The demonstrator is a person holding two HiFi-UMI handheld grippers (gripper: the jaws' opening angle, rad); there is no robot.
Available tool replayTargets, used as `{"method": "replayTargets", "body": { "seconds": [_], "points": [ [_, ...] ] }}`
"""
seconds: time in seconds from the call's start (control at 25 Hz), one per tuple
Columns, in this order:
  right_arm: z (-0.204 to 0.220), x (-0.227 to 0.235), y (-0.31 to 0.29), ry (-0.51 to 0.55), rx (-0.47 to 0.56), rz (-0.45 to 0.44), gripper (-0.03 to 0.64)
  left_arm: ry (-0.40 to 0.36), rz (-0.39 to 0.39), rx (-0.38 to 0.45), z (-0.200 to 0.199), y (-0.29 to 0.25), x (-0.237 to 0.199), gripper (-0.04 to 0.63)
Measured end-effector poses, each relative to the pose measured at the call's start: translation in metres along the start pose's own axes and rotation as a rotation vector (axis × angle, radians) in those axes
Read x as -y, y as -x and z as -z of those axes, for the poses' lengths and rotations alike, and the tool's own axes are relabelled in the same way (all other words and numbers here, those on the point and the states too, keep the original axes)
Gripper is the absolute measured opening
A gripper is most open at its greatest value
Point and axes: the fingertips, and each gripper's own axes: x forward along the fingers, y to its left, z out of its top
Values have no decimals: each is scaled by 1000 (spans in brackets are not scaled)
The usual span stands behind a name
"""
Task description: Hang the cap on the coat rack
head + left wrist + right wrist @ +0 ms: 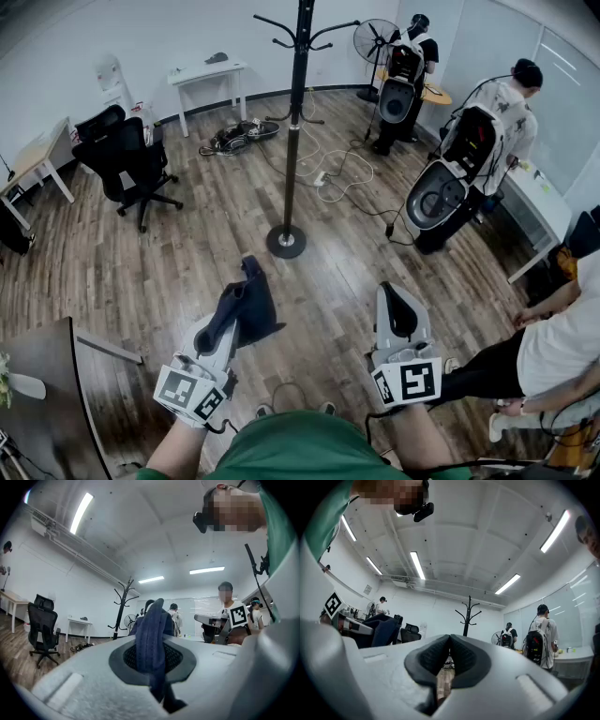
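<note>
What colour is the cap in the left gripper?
Dark navy blue. The cap shows best in the left gripper view.

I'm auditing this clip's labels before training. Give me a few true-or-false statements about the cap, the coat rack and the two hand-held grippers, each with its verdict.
1. The left hand-held gripper is shut on the dark blue cap. True.
2. The cap already hangs on the coat rack. False: it is between the left gripper's jaws, and the hooks in view are bare.
3. The right hand-held gripper holds a second cap. False: its jaws are together with nothing between them.
4. The coat rack stands on the wooden floor, ahead of the person. True.
</note>
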Motion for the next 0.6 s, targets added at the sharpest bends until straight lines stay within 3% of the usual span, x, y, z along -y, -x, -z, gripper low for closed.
{"method": "replayTargets", "body": {
  "seconds": [0.6],
  "points": [
    [6, -13, 8, -34, -28, 12, 3, 16, 13, -10, 1, 13, -8, 21]
  ]
}}
